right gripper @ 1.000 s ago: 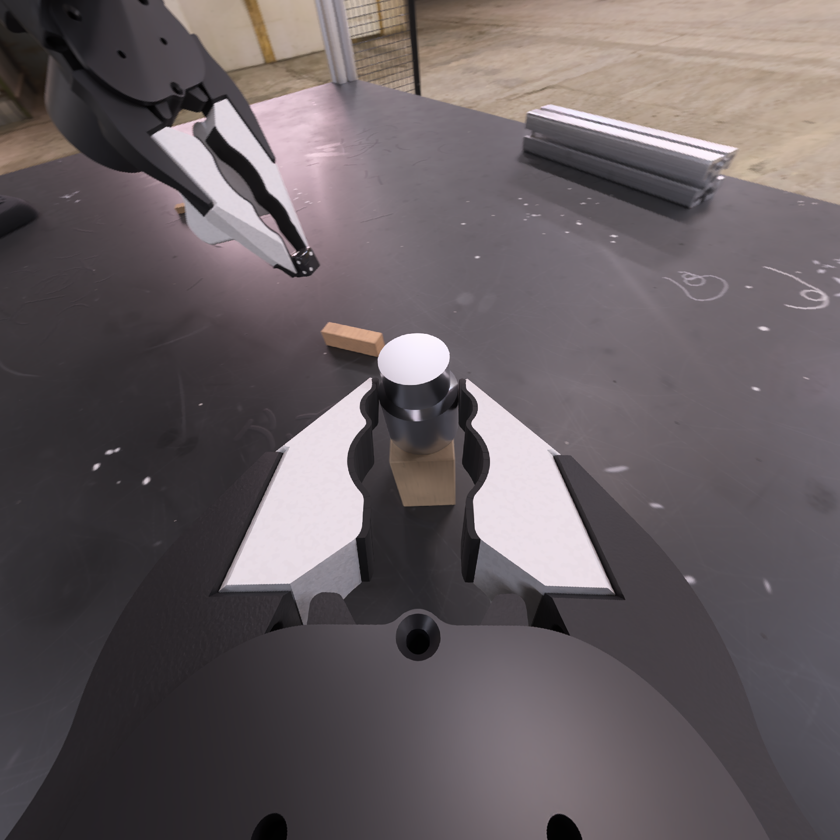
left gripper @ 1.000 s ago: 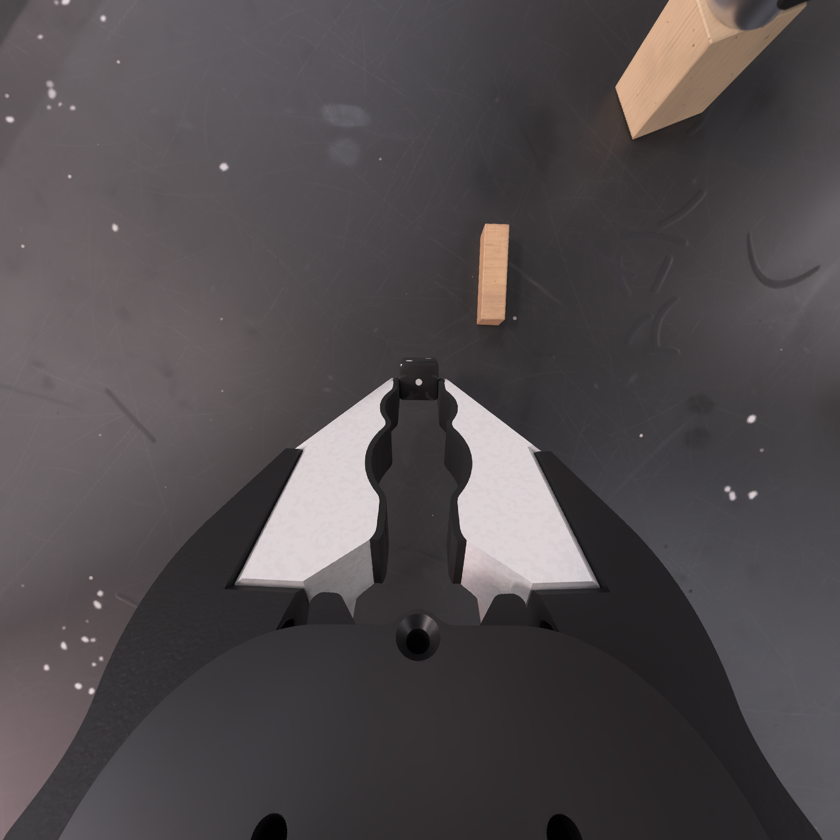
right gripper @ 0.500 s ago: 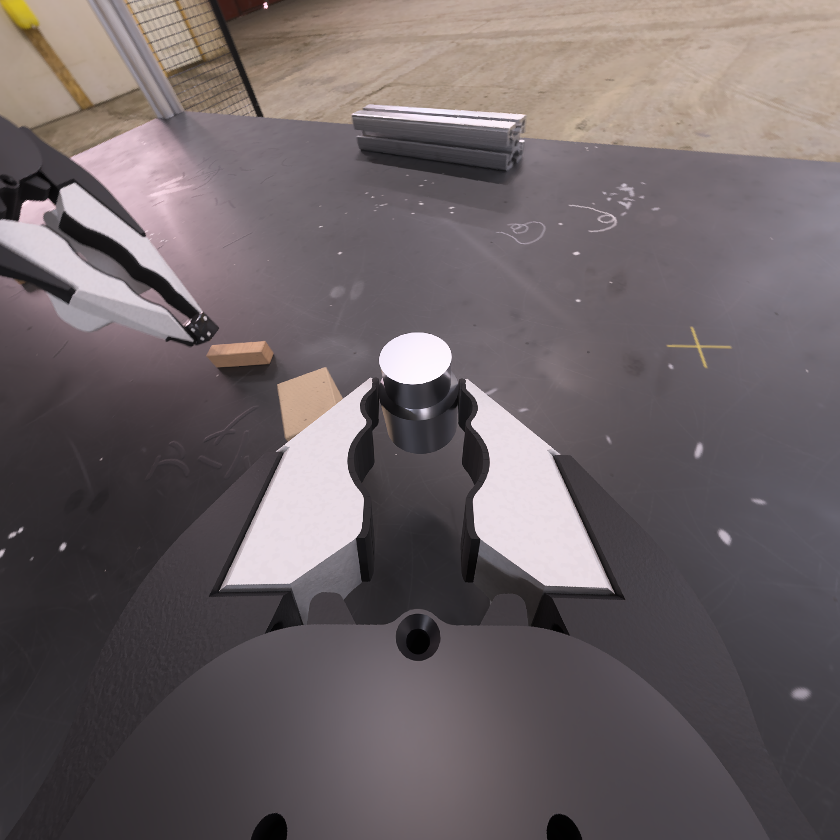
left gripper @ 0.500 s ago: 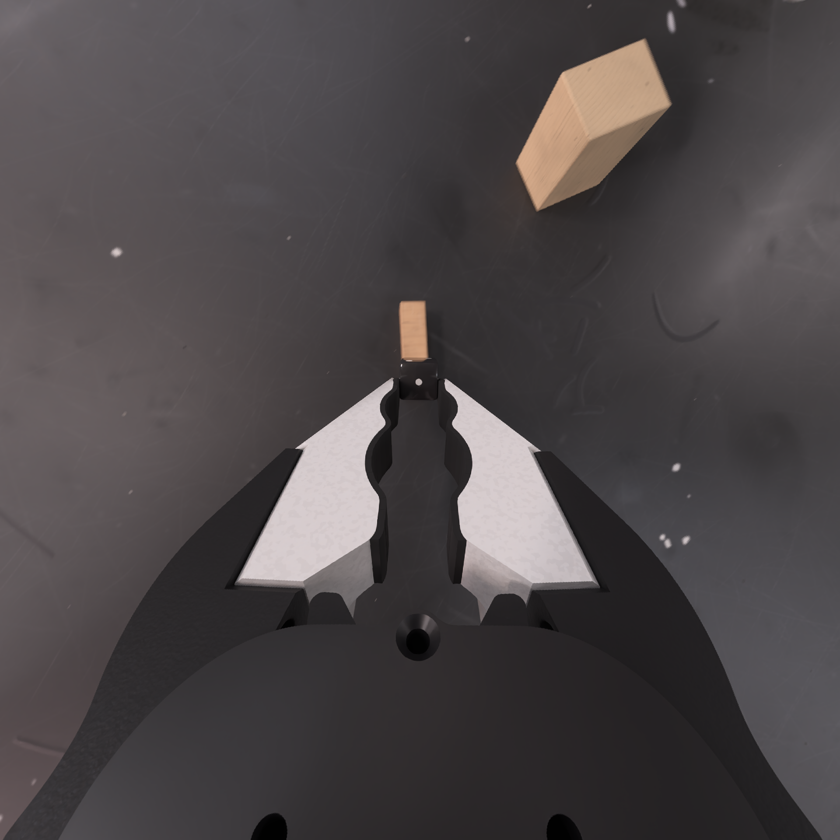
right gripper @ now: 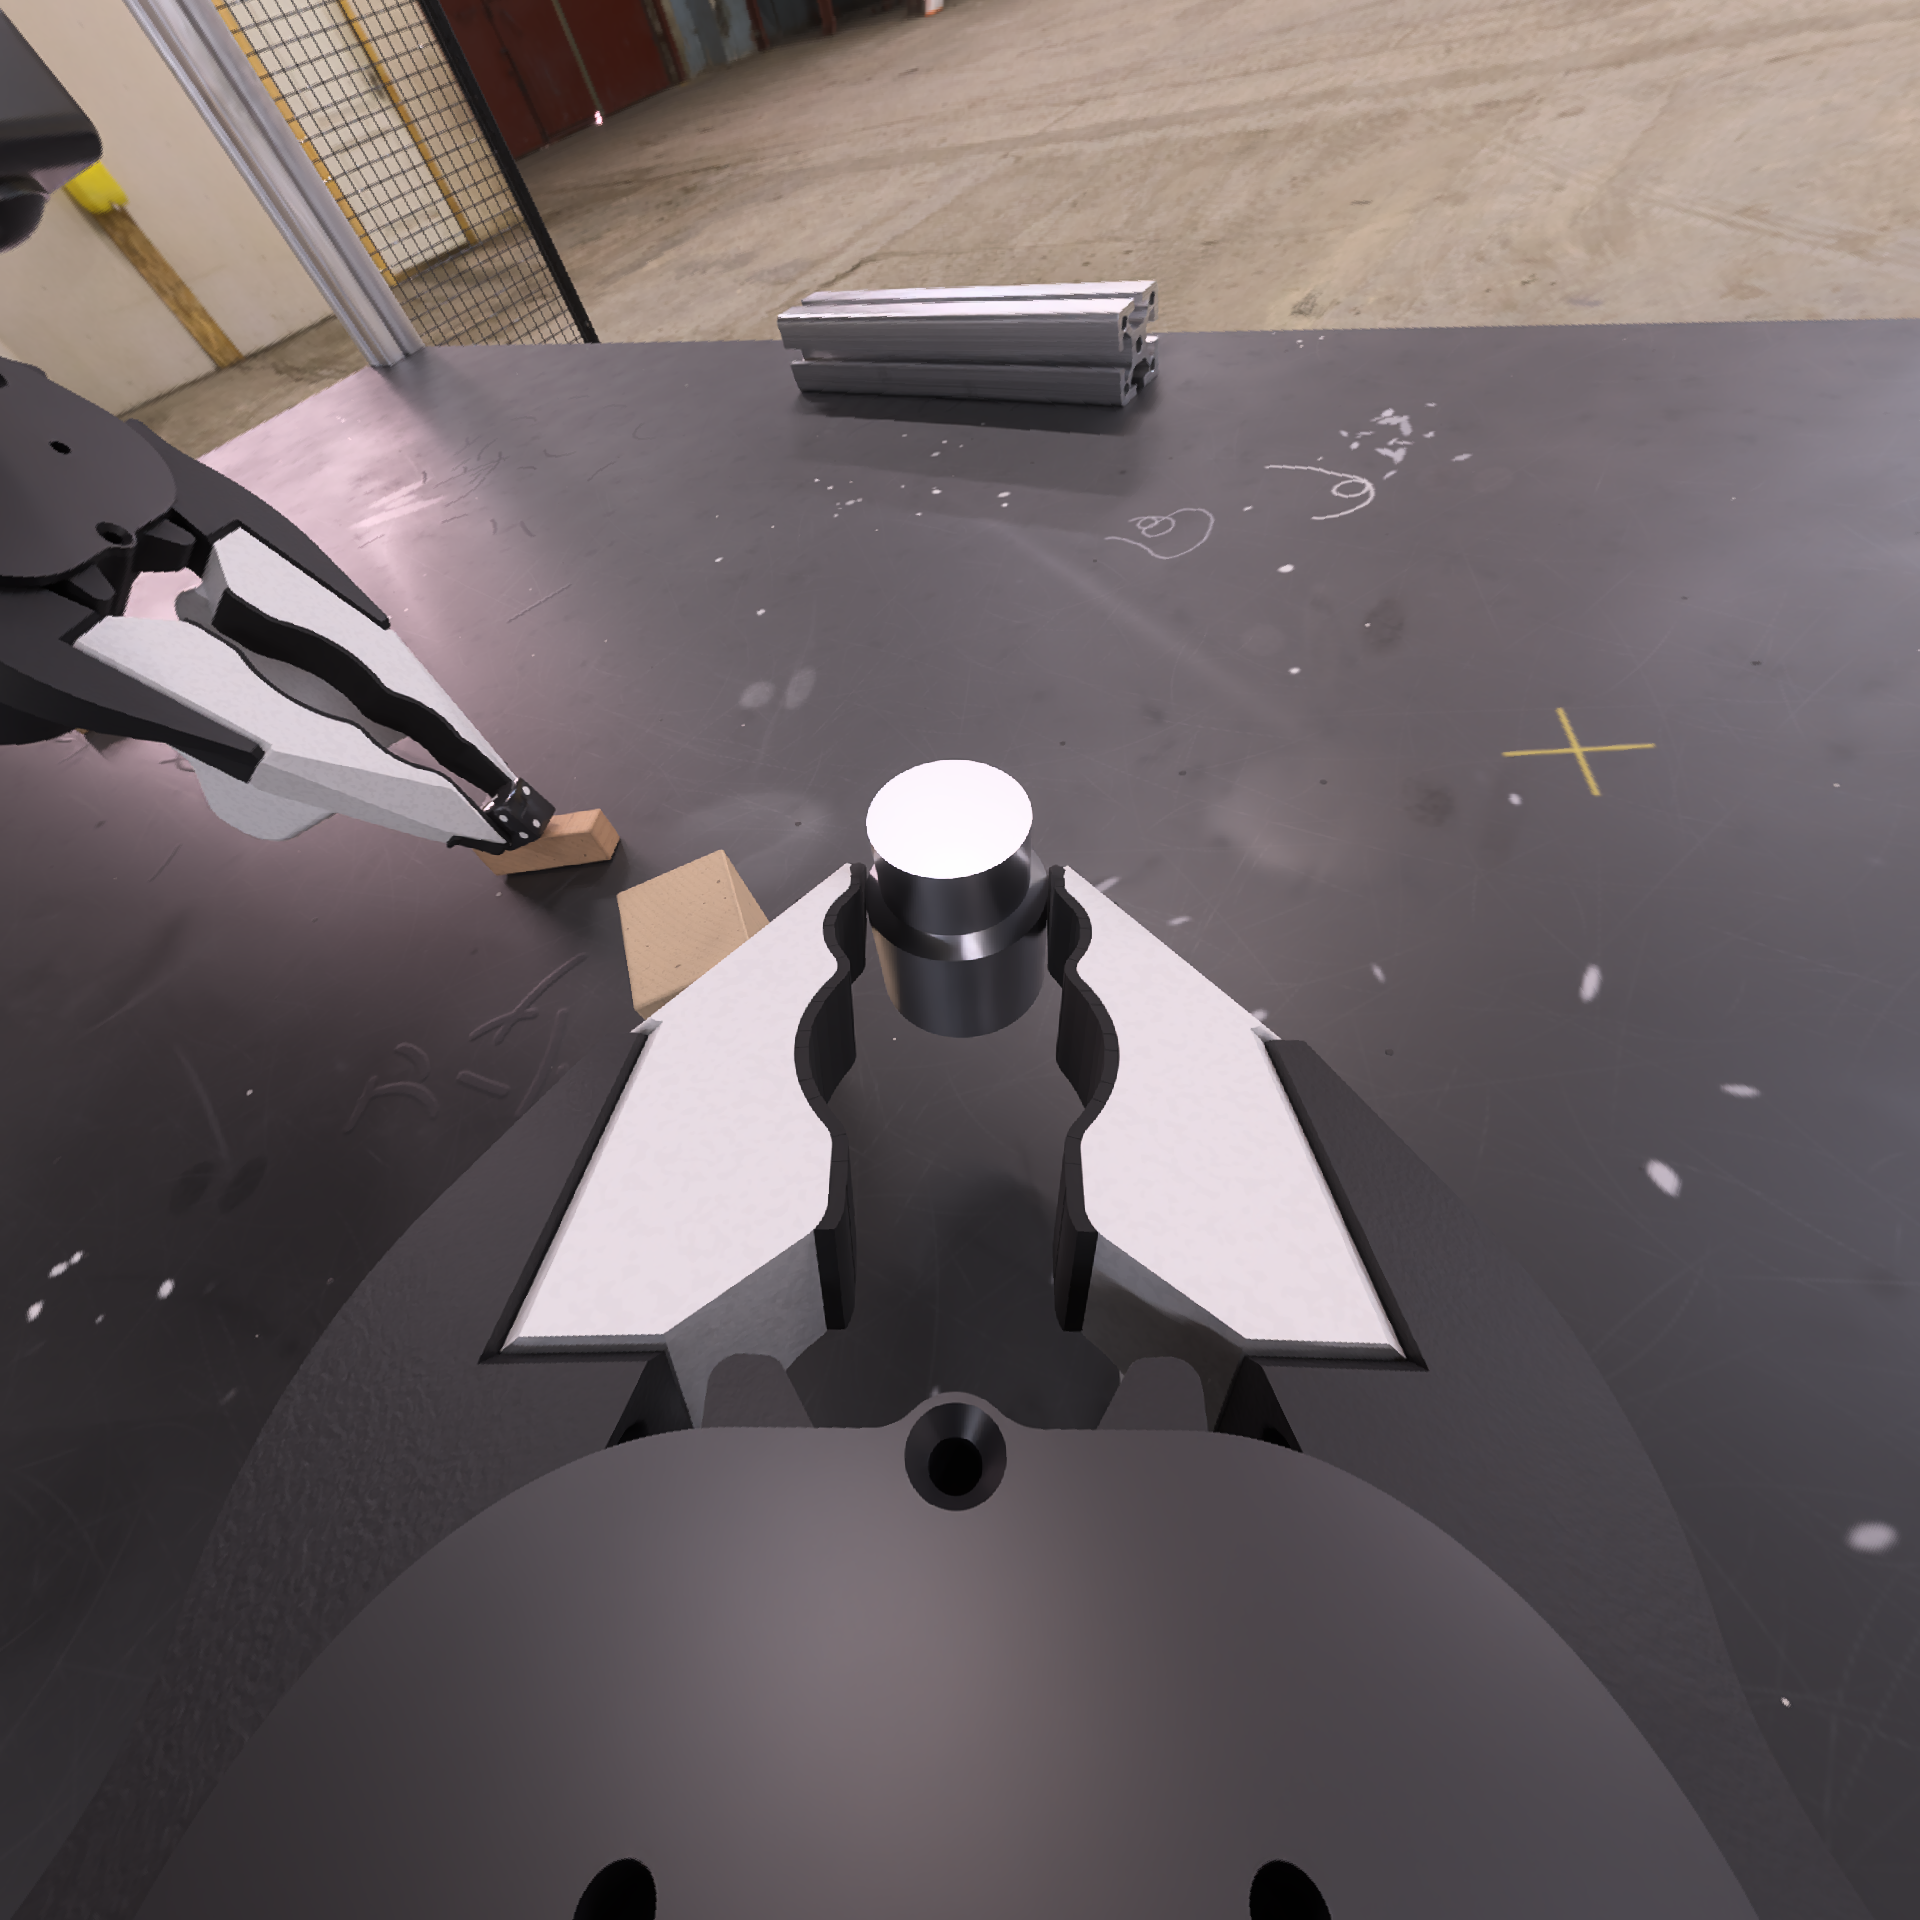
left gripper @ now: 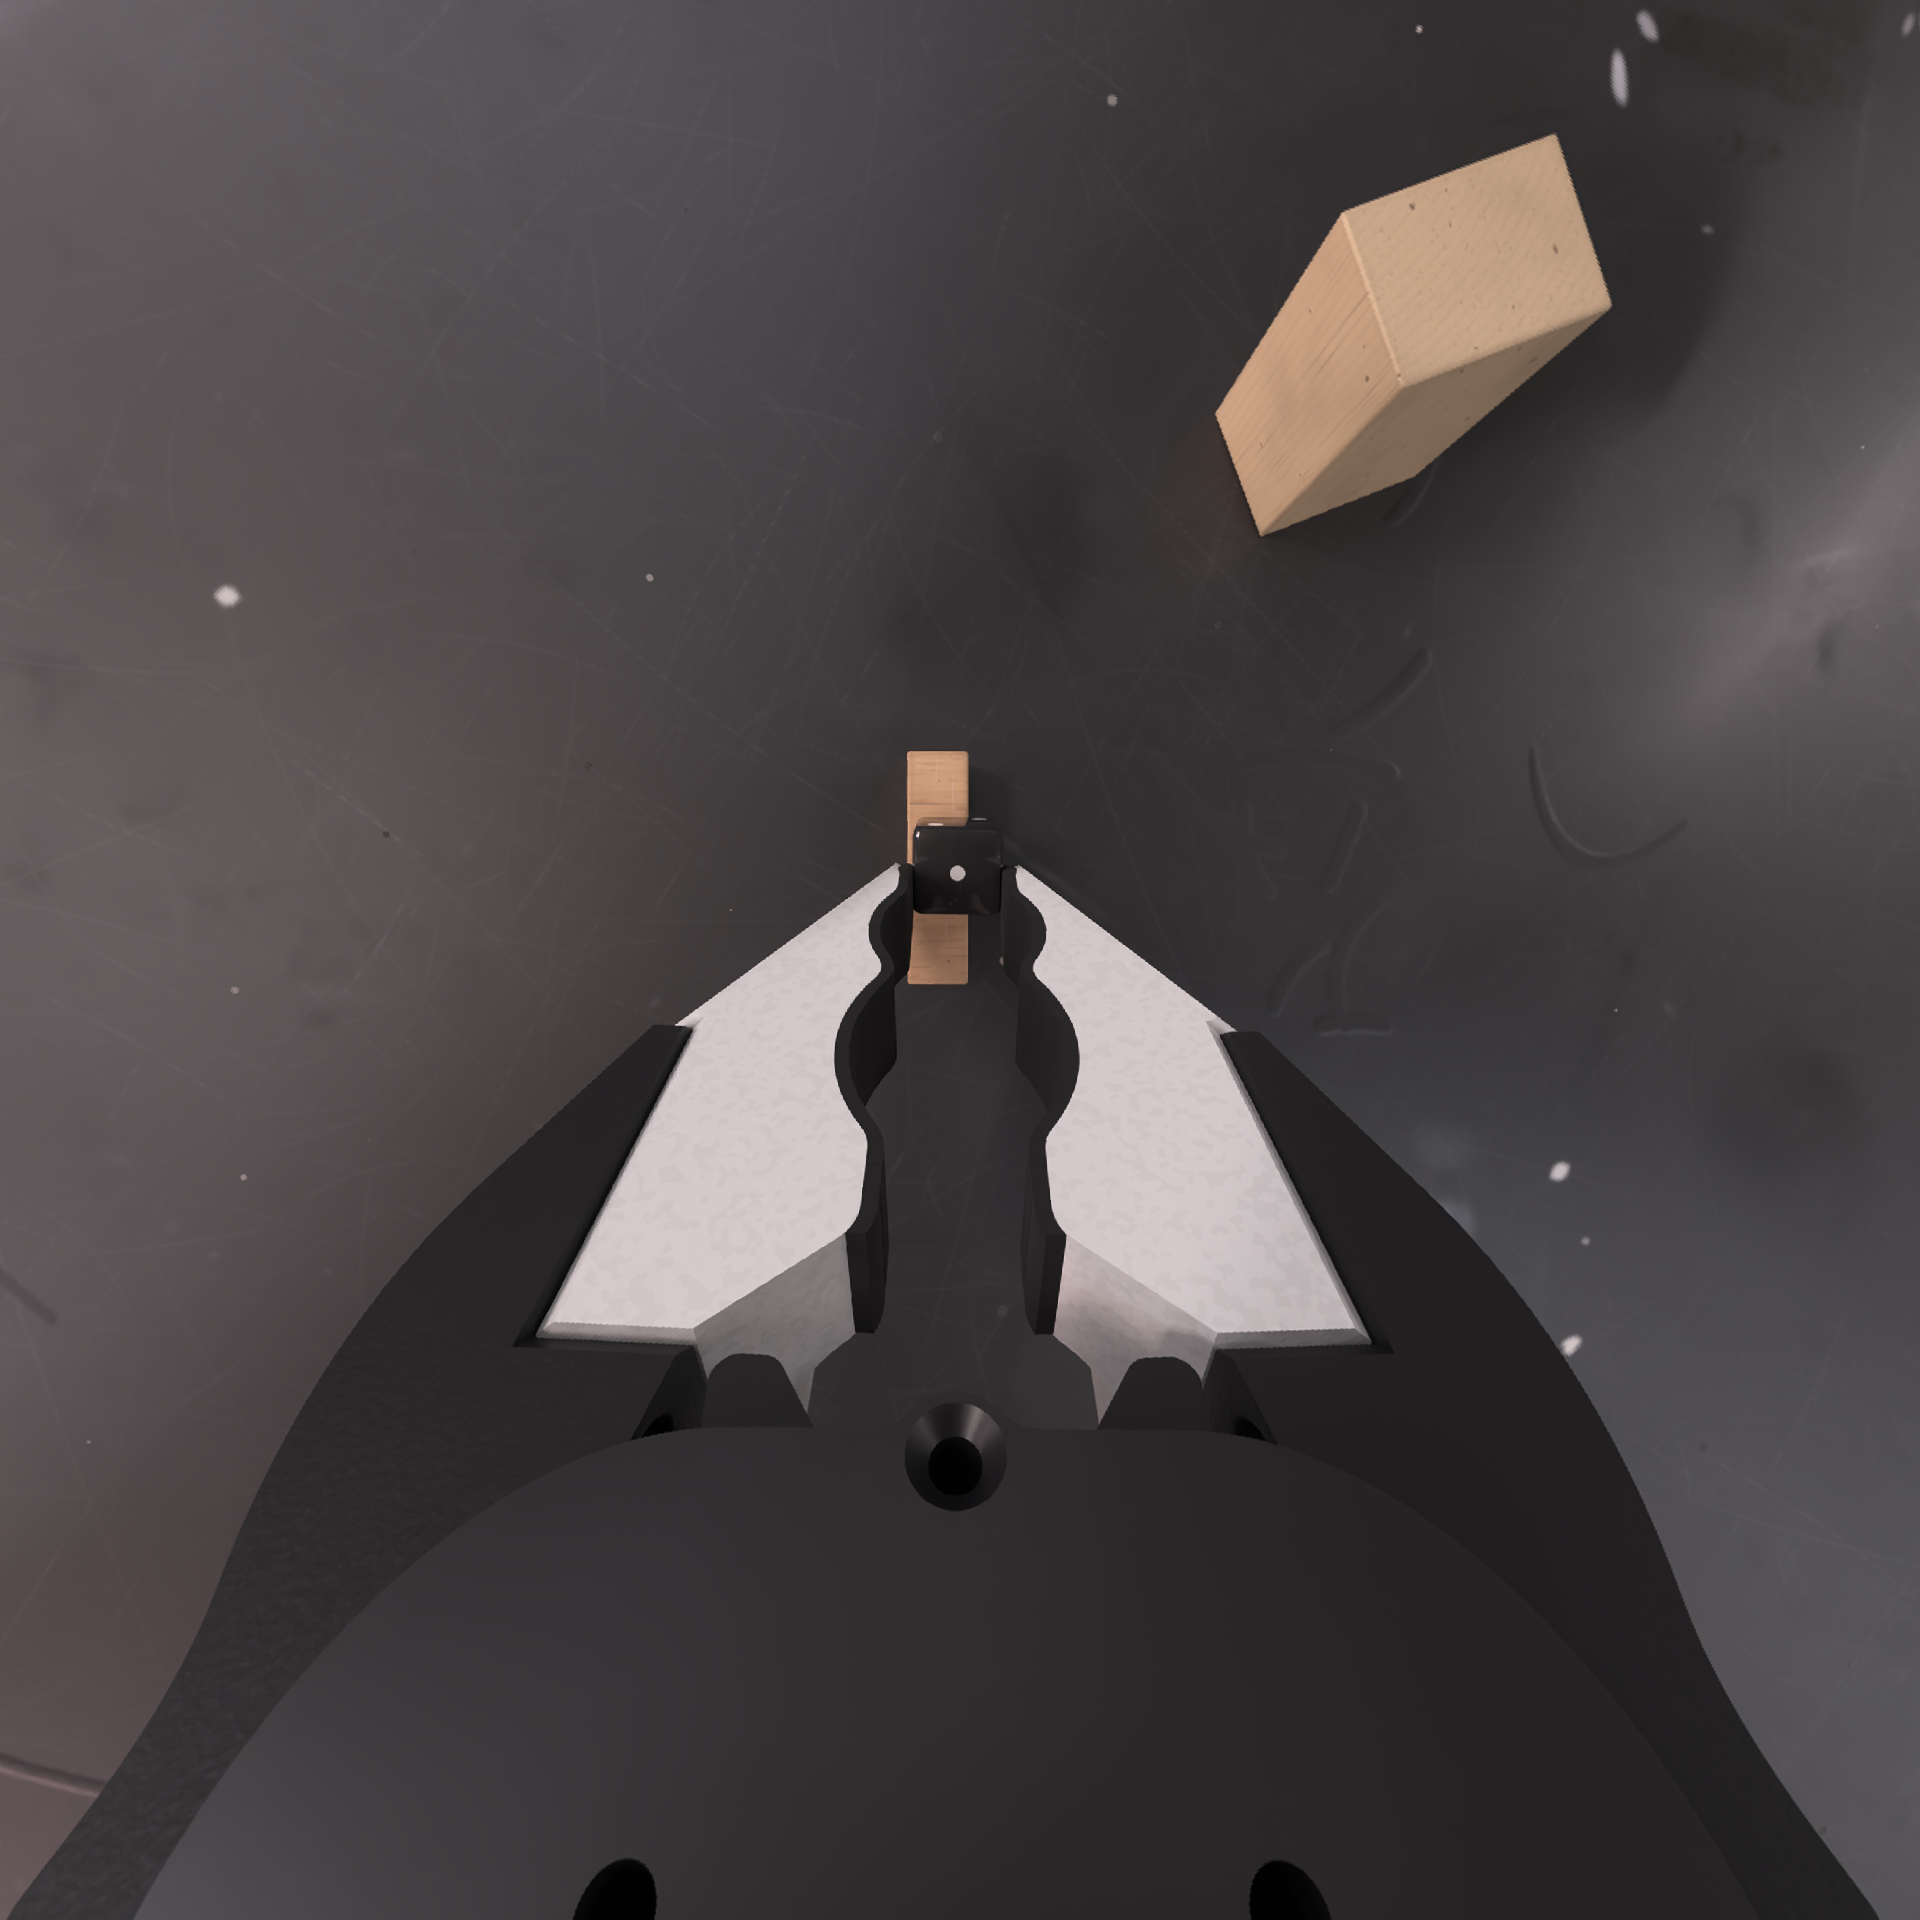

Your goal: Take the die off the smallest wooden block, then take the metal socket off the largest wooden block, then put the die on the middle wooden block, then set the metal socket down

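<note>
Die (left gripper: 956,875) first: it's pinched at the very tips of the left gripper (left gripper: 956,883), whose fingers are closed on it, and it now sits directly over the small flat block (left gripper: 937,790). A second ago that block lay ahead and off to the right of the tips; half a second ago it was just beyond them; now it runs under the die, showing both past it and between the fingers. From the right wrist view the die (right gripper: 516,810) looks very close to the near end of that block (right gripper: 561,840), though I can't tell whether it is touching yet.

Over to the socket (right gripper: 951,894). The right gripper (right gripper: 951,914) has its fingers clamped on its sides, and it hangs in the air above the dark table (right gripper: 1351,935). A second ago the big block stood straight under it; now that block (right gripper: 681,925) is off to the left with a bare top, partly behind the left finger. So both lifts look done.

My read: the die placement is the live step, release to come. One worry is that the die sits toward one end, not the middle.
</note>
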